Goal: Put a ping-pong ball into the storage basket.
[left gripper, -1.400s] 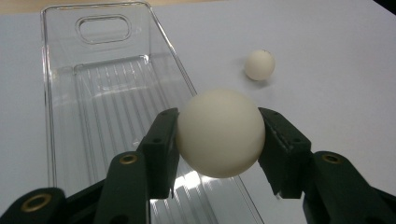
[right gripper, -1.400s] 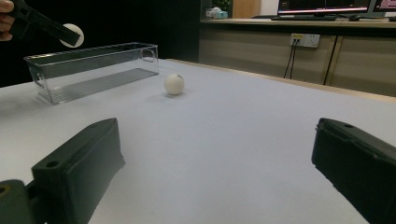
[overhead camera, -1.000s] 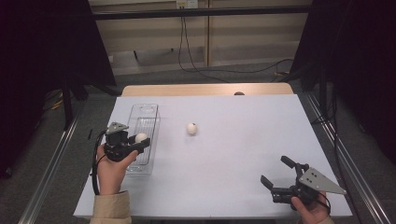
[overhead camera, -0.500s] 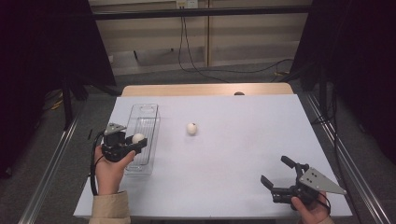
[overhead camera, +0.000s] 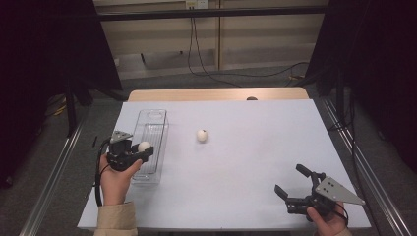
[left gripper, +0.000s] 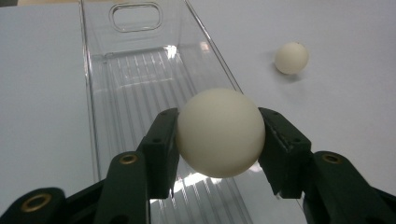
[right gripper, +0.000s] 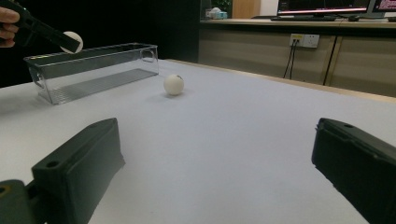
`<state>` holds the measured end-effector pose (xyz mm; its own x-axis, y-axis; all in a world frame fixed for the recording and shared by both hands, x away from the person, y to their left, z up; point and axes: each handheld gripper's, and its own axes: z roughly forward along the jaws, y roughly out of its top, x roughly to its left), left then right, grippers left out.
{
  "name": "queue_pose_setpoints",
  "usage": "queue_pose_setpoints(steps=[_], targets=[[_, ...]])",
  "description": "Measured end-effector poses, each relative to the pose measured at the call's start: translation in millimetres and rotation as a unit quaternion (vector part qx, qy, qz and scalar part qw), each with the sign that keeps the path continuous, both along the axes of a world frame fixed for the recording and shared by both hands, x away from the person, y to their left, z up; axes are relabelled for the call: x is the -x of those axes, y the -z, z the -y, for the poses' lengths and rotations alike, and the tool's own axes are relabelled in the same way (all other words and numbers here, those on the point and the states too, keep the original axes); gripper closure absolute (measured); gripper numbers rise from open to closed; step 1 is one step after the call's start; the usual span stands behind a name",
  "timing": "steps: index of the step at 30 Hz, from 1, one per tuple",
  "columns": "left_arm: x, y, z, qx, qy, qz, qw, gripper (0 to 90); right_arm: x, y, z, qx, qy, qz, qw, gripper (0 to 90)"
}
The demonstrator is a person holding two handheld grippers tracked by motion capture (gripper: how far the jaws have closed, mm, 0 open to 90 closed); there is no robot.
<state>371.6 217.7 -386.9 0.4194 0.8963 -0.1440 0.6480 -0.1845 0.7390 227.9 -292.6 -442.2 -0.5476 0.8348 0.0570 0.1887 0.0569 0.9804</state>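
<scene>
High view: left gripper (overhead camera: 140, 151) clamps a white ball (overhead camera: 144, 146) above the clear bin (overhead camera: 156, 129) at the table's (overhead camera: 246, 162) left edge; right gripper (overhead camera: 295, 186), jaws wide and empty, rests near right. A second ball (overhead camera: 201, 135) lies mid-table. Advice: lower between the bin walls before releasing, limiting bounce. Bin's long axis runs near to far; the ball has none

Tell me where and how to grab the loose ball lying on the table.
Grip the loose ball across its widest middle, coming straight down from above. It is round, so any opposite sides should serve, and it lies alone on the bare table, apart from the clear bin. The open right hand-held gripper is free; the left hand-held gripper already holds a ball.
</scene>
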Motion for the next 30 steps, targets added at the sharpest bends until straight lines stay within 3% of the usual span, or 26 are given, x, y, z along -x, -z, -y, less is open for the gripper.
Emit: queue_pose_setpoints(steps=[30], targets=[[-2.1, 9.7, -0.6, -0.013, -0.009, -0.007, 0.9998, 51.0, 0.3, -0.2, -0.2, 0.0, 0.001, 0.0, 1.0, 1.1]])
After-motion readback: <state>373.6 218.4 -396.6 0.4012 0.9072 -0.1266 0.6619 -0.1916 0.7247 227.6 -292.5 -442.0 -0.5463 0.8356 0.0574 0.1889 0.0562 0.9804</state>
